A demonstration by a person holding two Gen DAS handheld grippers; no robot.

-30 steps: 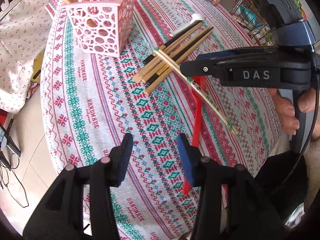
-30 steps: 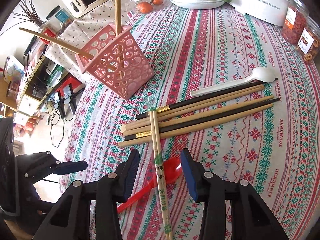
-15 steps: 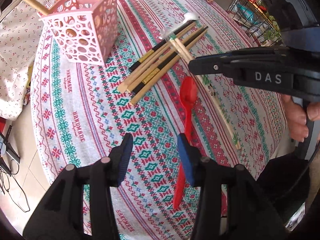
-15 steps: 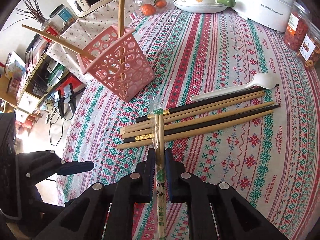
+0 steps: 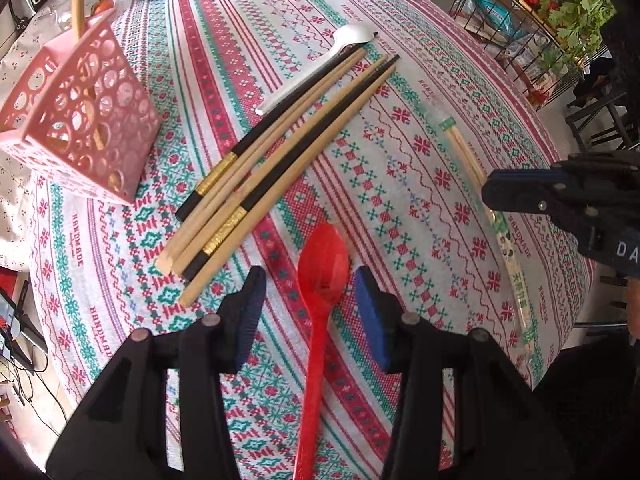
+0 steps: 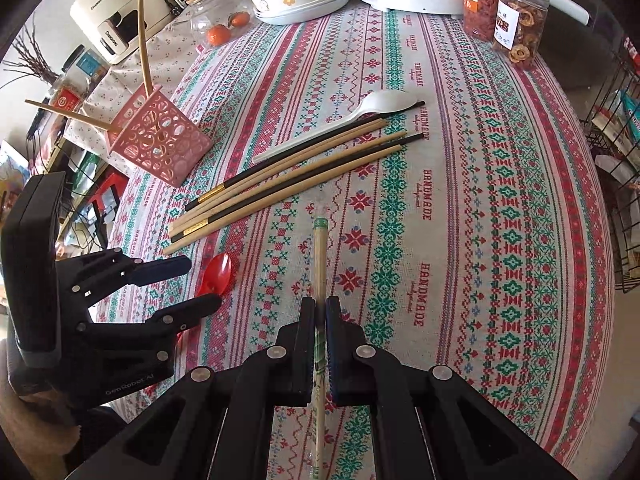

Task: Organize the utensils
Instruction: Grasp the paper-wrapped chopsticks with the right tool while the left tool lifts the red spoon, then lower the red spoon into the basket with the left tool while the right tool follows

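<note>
Covering round table, patterned tablecloth [image 6: 460, 184]; wire rack [image 6: 624, 168] beside

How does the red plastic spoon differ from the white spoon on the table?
The red plastic spoon lies alone between the open jaws of the left hand-held gripper, while the white spoon lies against the row of loose chopsticks. The red spoon sits near the table edge; the white spoon lies farther in. Both rest flat on the patterned tablecloth.
</note>
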